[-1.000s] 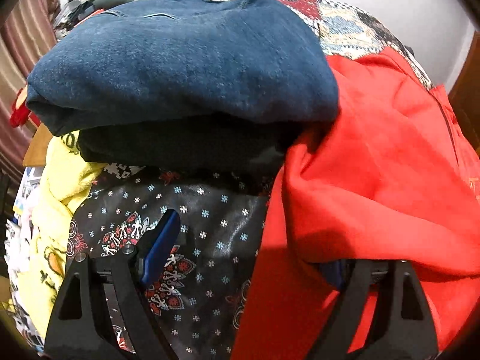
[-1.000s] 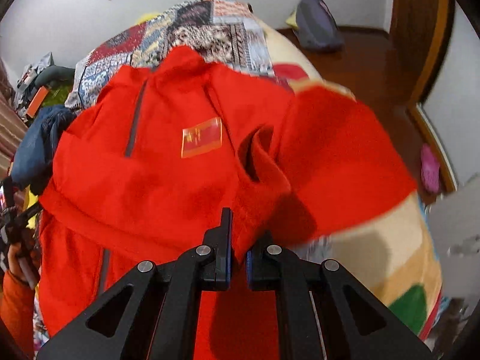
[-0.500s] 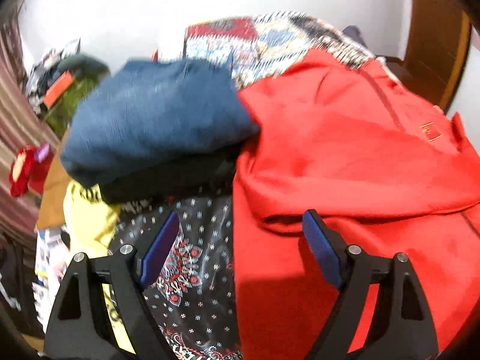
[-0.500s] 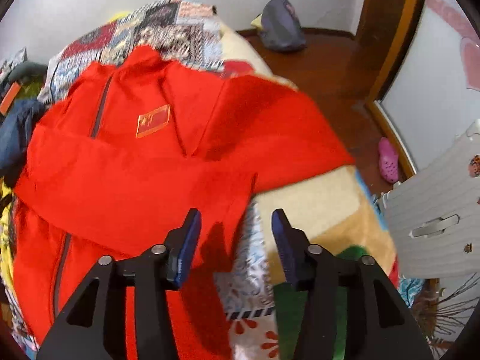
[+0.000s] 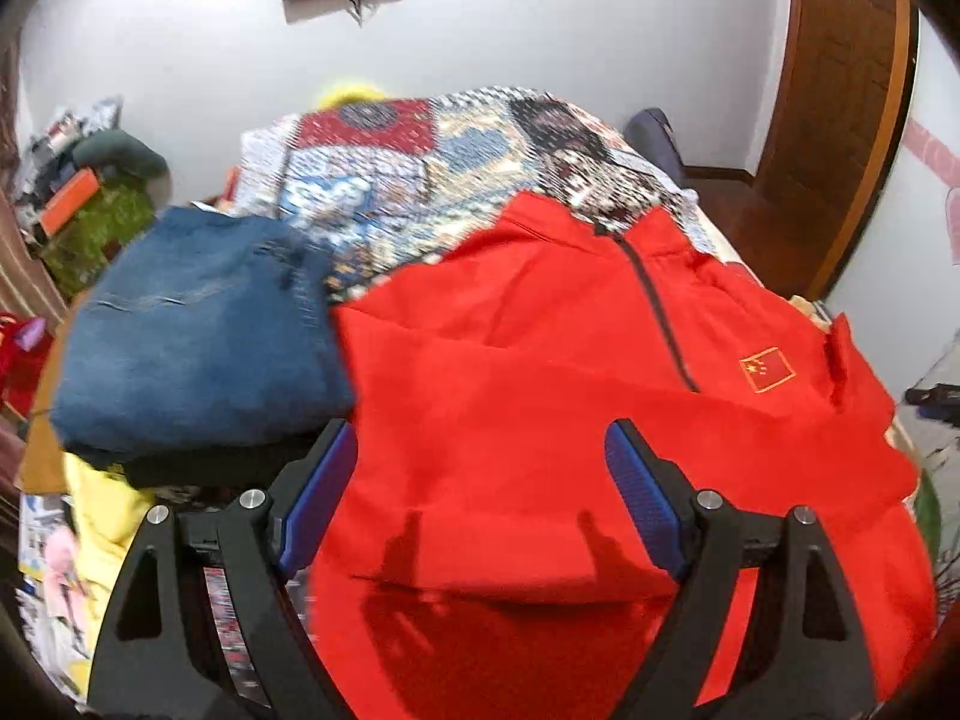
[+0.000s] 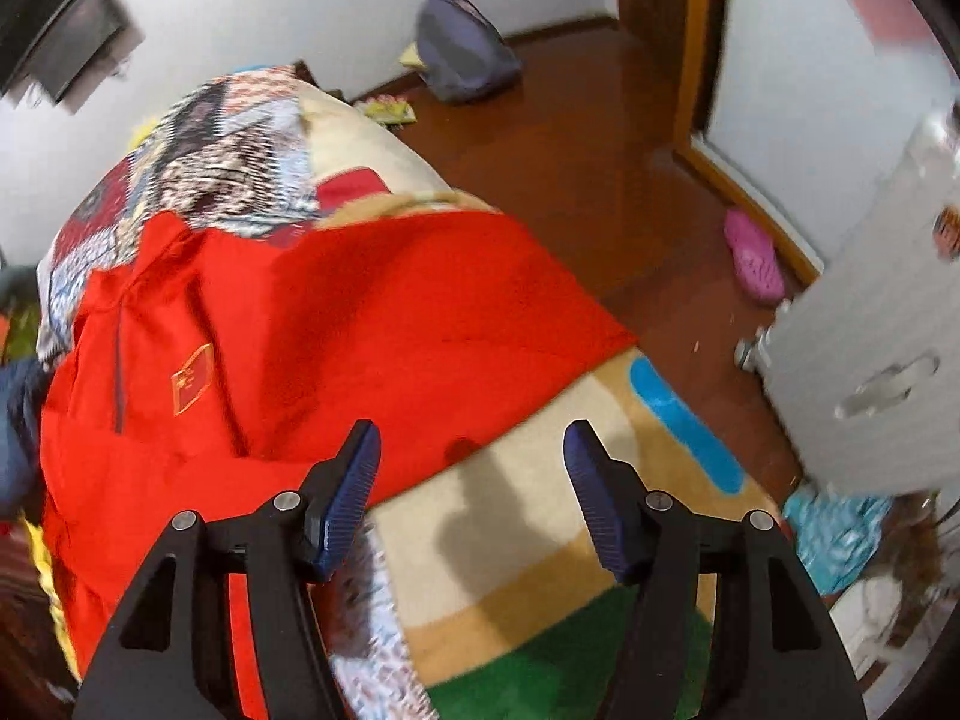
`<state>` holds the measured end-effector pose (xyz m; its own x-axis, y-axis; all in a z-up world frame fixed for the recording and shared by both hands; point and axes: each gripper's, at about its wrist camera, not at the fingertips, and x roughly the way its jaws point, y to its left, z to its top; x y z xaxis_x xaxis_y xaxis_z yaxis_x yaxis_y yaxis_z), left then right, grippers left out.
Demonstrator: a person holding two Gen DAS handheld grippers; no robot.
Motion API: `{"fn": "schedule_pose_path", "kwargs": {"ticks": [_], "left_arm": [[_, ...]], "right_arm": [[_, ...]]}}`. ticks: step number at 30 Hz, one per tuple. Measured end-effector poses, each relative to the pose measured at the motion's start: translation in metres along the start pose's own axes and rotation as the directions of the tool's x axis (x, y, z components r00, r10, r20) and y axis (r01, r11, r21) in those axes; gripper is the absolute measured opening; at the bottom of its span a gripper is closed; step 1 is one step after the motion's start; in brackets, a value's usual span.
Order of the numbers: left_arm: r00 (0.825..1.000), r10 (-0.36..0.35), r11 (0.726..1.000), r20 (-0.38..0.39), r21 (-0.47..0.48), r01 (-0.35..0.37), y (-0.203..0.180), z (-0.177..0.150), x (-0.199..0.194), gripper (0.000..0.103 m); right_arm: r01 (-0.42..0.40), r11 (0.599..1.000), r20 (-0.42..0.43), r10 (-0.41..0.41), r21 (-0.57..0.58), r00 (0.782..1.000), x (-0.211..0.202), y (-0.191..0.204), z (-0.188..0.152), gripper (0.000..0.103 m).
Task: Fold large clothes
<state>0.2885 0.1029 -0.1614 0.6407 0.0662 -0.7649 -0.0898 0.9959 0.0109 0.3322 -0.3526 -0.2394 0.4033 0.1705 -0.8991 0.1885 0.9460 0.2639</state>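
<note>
Left gripper: we see our left gripper (image 5: 477, 462) with its blue-padded fingers spread wide and nothing between them; it hangs above the jacket, and its shadow falls on the red cloth below.

Right gripper: our right gripper (image 6: 471, 468) is likewise spread wide and holds nothing; one pad sits over the jacket's edge, the other over the blanket.

Jacket: the bright red zip-front fleece jacket with a small flag patch on the chest (image 5: 570, 420) lies front-up on the bed, collar toward the far wall, dark zip running down from the collar. In the left wrist view a fold of red cloth lies across the lower front. In the right wrist view the same jacket (image 6: 336, 324) spreads one broad side out toward the bed's edge.

Bed cover: a patchwork quilt in red, blue and white squares (image 5: 432, 180) lies beyond the collar.

Blanket: a cream blanket with blue, tan and green shapes (image 6: 540, 540) lies under the jacket's outer side.

Neighbouring clothes: a folded blue denim garment (image 5: 198, 336) sits on a dark folded piece, touching the jacket's left edge; a yellow garment (image 5: 102, 516) lies just below that stack.

Floor: a pink clog (image 6: 753, 255) rests on the brown wooden floor (image 6: 570, 138).
</note>
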Motion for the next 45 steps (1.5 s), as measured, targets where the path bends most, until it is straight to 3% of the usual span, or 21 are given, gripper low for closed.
{"fn": "schedule_pose_path", "kwargs": {"ticks": [6,11,14,16,17,18,20,23,26,30,33,36,39,42,45], "left_arm": [[0.999,-0.023,1.000,-0.042,0.014,0.023,-0.023,-0.002,0.026,0.084],[0.998,-0.008,1.000,-0.066,0.027,0.009,-0.029,-0.005,0.038,0.084],[0.997,0.005,1.000,-0.082,0.024,-0.003,-0.028,-0.008,0.045,0.084],[0.995,0.020,1.000,-0.095,0.016,-0.018,-0.025,-0.009,0.048,0.084],[0.995,0.022,1.000,-0.097,0.010,-0.021,-0.024,-0.010,0.048,0.084],[0.995,0.022,1.000,-0.098,0.005,-0.022,-0.023,-0.010,0.048,0.084],[0.995,0.028,1.000,-0.094,-0.004,-0.028,-0.018,-0.011,0.046,0.084],[0.996,0.033,0.999,-0.083,-0.008,-0.034,-0.015,-0.013,0.040,0.084],[0.996,0.045,0.999,-0.072,0.012,-0.044,-0.016,-0.015,0.032,0.084],[0.998,0.049,0.998,-0.042,0.029,-0.047,-0.018,-0.015,0.019,0.084],[0.999,0.034,0.999,-0.024,0.031,-0.033,-0.020,-0.015,0.008,0.084],[0.999,0.026,0.999,-0.019,0.043,-0.025,-0.023,-0.015,0.002,0.084],[1.000,0.025,0.998,-0.015,0.055,-0.024,-0.024,-0.017,-0.004,0.084],[1.000,0.022,0.998,-0.015,0.059,-0.021,-0.024,-0.021,-0.008,0.084],[1.000,0.021,0.998,-0.022,0.067,-0.020,-0.024,-0.027,-0.010,0.084]], "right_arm": [[-0.101,0.980,-0.076,0.115,0.169,0.990,0.046,-0.030,0.015,0.060],[-0.117,0.965,-0.031,0.128,0.235,0.991,0.067,-0.038,0.034,0.062],[-0.060,0.959,-0.037,0.073,0.276,0.997,0.075,-0.041,0.051,0.062],[-0.013,0.959,-0.029,0.022,0.282,0.999,0.078,-0.038,0.062,0.059],[0.005,0.960,-0.021,0.001,0.279,1.000,0.078,-0.036,0.067,0.049],[0.011,0.961,-0.019,-0.006,0.275,1.000,0.078,-0.035,0.071,0.031],[0.045,0.968,-0.027,-0.040,0.248,0.999,0.073,-0.027,0.075,0.007],[0.047,0.987,0.045,-0.054,0.154,0.998,0.047,-0.009,0.070,0.007],[0.007,0.997,0.132,-0.018,0.080,0.991,0.007,0.010,0.062,0.006],[-0.027,0.998,0.261,0.042,-0.058,0.965,-0.053,0.049,0.052,0.006],[-0.079,0.973,0.308,0.145,-0.219,0.940,-0.094,0.094,0.035,0.006],[-0.132,0.939,0.277,0.225,-0.318,0.934,-0.105,0.127,0.013,0.007],[-0.184,0.899,0.173,0.270,-0.396,0.947,-0.087,0.159,-0.015,0.007],[-0.205,0.865,0.033,0.247,-0.457,0.968,-0.049,0.182,-0.050,0.007],[-0.182,0.865,-0.105,0.150,-0.468,0.983,-0.006,0.190,-0.074,0.009]]}}
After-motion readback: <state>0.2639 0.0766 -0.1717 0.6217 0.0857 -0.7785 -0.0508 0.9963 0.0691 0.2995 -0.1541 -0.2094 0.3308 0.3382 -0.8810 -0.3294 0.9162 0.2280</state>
